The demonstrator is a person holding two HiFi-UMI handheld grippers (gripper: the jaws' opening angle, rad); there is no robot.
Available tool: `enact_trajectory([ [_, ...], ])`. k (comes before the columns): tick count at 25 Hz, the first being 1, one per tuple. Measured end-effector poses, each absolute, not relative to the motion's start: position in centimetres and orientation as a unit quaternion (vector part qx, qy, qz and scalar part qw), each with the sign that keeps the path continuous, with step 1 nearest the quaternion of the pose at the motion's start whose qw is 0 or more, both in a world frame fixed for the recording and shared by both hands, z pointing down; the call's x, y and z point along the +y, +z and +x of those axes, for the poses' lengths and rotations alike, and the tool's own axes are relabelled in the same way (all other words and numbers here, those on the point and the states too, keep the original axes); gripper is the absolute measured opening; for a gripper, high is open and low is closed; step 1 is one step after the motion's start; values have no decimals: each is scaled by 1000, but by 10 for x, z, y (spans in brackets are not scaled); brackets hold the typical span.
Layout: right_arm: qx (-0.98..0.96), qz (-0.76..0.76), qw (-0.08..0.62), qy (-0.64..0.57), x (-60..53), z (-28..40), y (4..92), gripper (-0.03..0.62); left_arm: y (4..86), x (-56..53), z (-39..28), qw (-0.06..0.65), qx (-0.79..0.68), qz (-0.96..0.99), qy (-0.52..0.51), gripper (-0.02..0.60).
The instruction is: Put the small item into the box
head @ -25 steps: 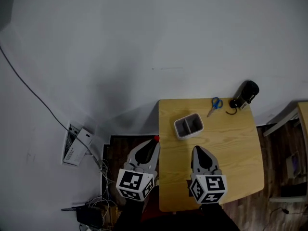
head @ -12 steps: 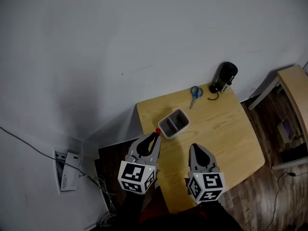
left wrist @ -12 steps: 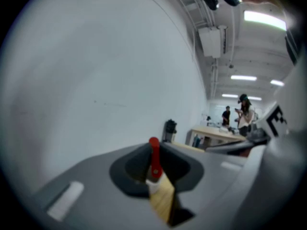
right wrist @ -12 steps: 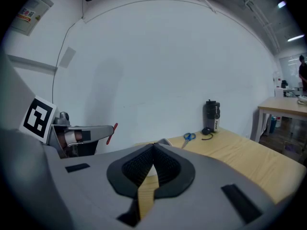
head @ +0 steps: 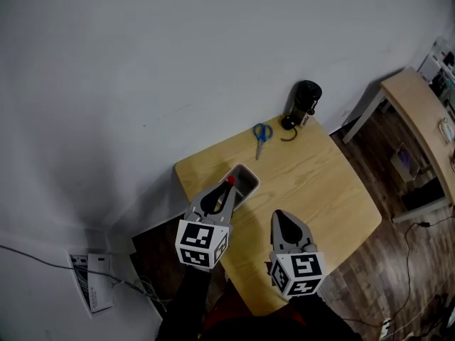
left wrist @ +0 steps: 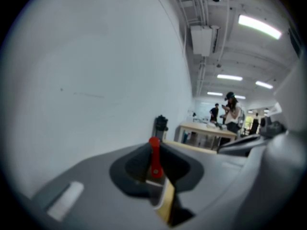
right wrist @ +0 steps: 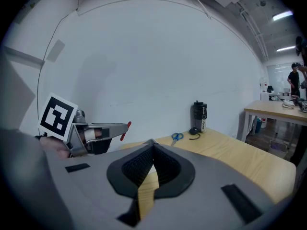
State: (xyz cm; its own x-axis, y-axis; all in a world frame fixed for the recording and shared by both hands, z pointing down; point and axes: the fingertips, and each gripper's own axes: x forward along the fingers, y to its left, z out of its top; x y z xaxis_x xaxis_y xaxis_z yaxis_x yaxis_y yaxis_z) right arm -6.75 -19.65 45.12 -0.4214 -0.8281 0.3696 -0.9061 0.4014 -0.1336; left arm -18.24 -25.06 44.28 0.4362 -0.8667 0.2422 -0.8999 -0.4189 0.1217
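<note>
Left gripper: the left gripper [head: 226, 187] is pinching a small red stick-shaped item [head: 230, 180]. Its jaws are closing on the item's lower part, and the upper end is sticking out past the tips.
Item position: the red item is hanging in the air. In the head view it is overlapping the near side of the small grey open-topped box [head: 247, 178]. Contact with the box cannot be told.
Box: the box is sitting on the light wooden desk [head: 320, 190], close to the desk's left edge.
Right gripper: the right gripper [head: 279, 216] is hovering over the near part of the desk, to the right of the left gripper. Its jaws are pressing together with nothing between them.
Other items: blue-handled scissors [head: 261, 135] are lying near the desk's far edge. A black cylindrical bottle [head: 305, 96] is standing at the far corner.
Surroundings: a second wooden desk [head: 416, 101] is standing to the right.
</note>
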Motion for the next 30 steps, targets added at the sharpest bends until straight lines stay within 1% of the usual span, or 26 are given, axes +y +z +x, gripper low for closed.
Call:
enact_trajectory([
  [12, -810, 548, 133, 160, -222, -56, 459, 8, 470, -296, -147, 115, -486, 860, 107, 51],
  [23, -803, 550, 141, 180, -232, -57, 476, 8, 494, -307, -140, 108, -473, 861, 150, 53],
  [30, -801, 550, 146, 185, -234, -59, 482, 8, 505, -305, -137, 118, -462, 864, 159, 55],
])
